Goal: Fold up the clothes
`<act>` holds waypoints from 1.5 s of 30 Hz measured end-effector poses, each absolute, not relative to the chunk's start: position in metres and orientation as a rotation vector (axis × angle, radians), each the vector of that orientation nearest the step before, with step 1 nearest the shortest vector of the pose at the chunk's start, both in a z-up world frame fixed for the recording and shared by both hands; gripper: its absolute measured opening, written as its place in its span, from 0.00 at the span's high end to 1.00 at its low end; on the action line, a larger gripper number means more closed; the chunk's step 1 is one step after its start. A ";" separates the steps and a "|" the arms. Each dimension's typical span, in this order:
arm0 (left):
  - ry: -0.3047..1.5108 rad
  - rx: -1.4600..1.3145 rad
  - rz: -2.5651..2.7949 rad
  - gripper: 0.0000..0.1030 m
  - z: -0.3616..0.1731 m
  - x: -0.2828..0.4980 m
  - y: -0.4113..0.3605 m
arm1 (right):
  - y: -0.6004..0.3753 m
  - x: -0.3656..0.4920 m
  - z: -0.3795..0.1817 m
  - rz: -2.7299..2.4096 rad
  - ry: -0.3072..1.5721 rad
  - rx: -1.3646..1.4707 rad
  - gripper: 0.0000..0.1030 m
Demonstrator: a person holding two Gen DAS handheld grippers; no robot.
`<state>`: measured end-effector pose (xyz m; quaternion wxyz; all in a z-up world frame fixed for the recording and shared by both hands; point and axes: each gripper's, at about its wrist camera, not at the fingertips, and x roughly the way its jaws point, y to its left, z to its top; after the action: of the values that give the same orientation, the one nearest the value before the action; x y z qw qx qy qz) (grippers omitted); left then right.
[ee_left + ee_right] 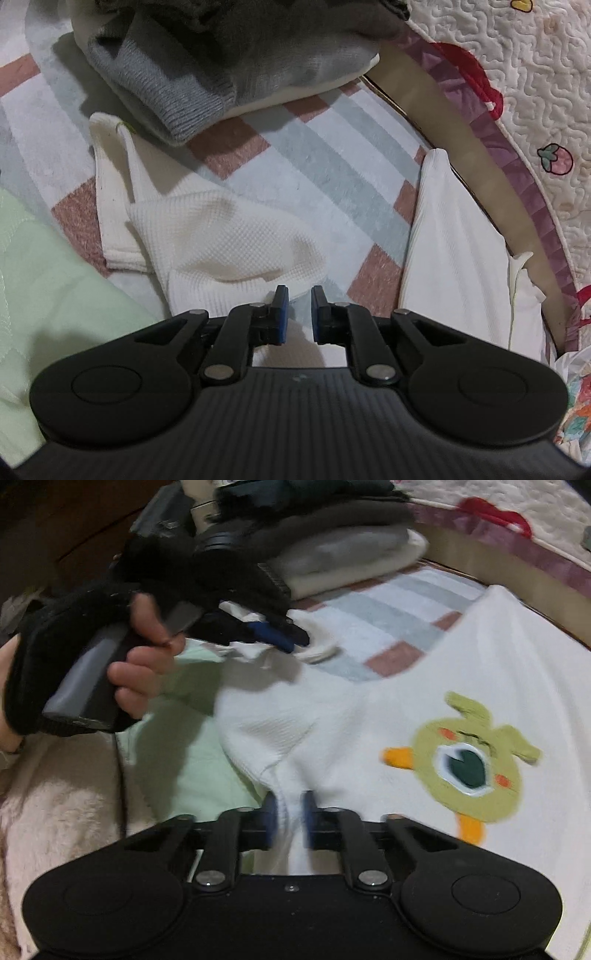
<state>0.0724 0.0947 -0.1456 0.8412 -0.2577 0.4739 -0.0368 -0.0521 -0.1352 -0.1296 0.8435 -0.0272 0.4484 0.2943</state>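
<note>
My right claw [289, 814] pinches a fold of the white shirt [480, 672], which spreads ahead and to its right over the striped rug [388, 620]. My left claw [298, 314], jaws narrowly apart, hovers over the shirt's sleeve [221, 236]; grip unclear.

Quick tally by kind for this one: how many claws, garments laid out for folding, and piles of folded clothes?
Claws: 2, left claw and right claw
Garments laid out: 1, the white shirt
Piles: 1, the folded pile
Total: 4
</note>
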 end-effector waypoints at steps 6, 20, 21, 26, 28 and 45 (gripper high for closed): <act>0.985 -0.604 -0.122 0.88 -0.147 0.072 0.091 | -0.156 -0.056 -0.122 0.661 0.931 0.041 0.99; 0.918 -0.544 -0.112 0.33 -0.123 0.069 0.089 | -0.242 -0.030 -0.140 0.271 0.960 0.222 0.99; 0.935 -0.534 -0.090 0.33 -0.126 0.069 0.090 | -0.240 -0.032 -0.139 0.270 0.959 0.207 0.99; 0.944 -0.562 0.040 0.30 -0.122 0.057 0.115 | -0.230 -0.035 -0.139 0.268 0.933 0.127 0.99; 0.938 -0.697 0.022 0.20 -0.124 0.052 0.131 | -0.236 -0.033 -0.142 0.269 0.930 0.160 0.99; 1.031 -0.878 0.060 0.18 -0.164 0.054 0.136 | -0.237 -0.037 -0.141 0.267 0.894 0.163 0.98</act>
<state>0.0536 0.1362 -0.1640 0.7790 -0.4063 0.4767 0.0279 -0.0369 -0.2365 -0.1405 0.8900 0.0784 0.4305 0.1284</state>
